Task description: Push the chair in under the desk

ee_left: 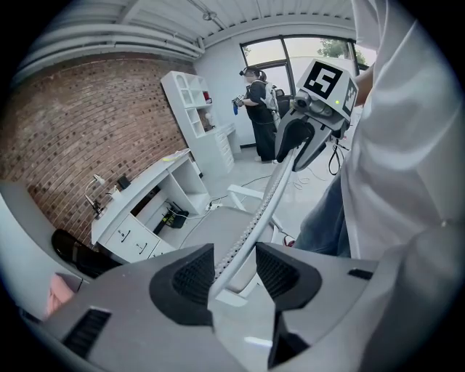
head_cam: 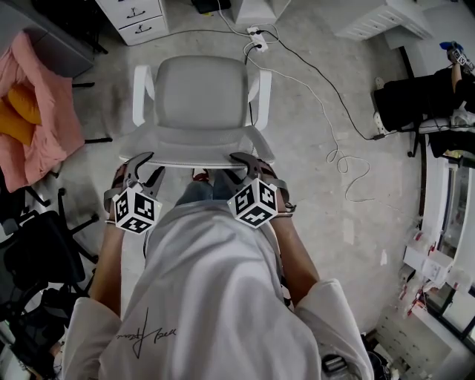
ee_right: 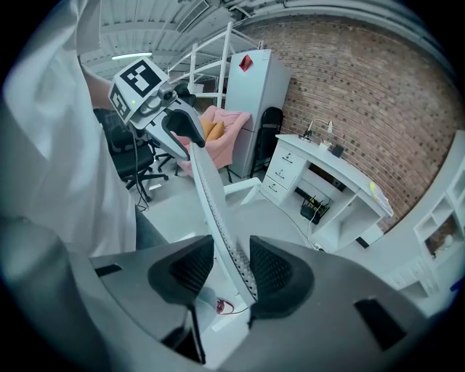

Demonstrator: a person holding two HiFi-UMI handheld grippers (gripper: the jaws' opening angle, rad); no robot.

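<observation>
A white office chair [head_cam: 200,93] stands in front of me, its seat facing a white desk [ee_left: 145,190] with a drawer unit [head_cam: 137,16] by the brick wall. The thin top edge of its backrest [head_cam: 197,154] runs between the jaws of both grippers. My left gripper [head_cam: 148,167] straddles the edge near its left end. In the left gripper view the left gripper [ee_left: 232,272] shows a gap beside the backrest [ee_left: 251,225]. My right gripper [head_cam: 239,167] straddles the right end. There too the right gripper [ee_right: 231,269] leaves a gap beside the backrest [ee_right: 218,218]. The desk [ee_right: 338,178] lies ahead.
A power strip [head_cam: 256,37] and loose cables [head_cam: 334,148] lie on the floor beyond and right of the chair. Black office chairs [head_cam: 37,256] and a pink cloth [head_cam: 37,130] crowd the left. A person [ee_left: 258,109] stands by the window near white shelves [ee_left: 192,102].
</observation>
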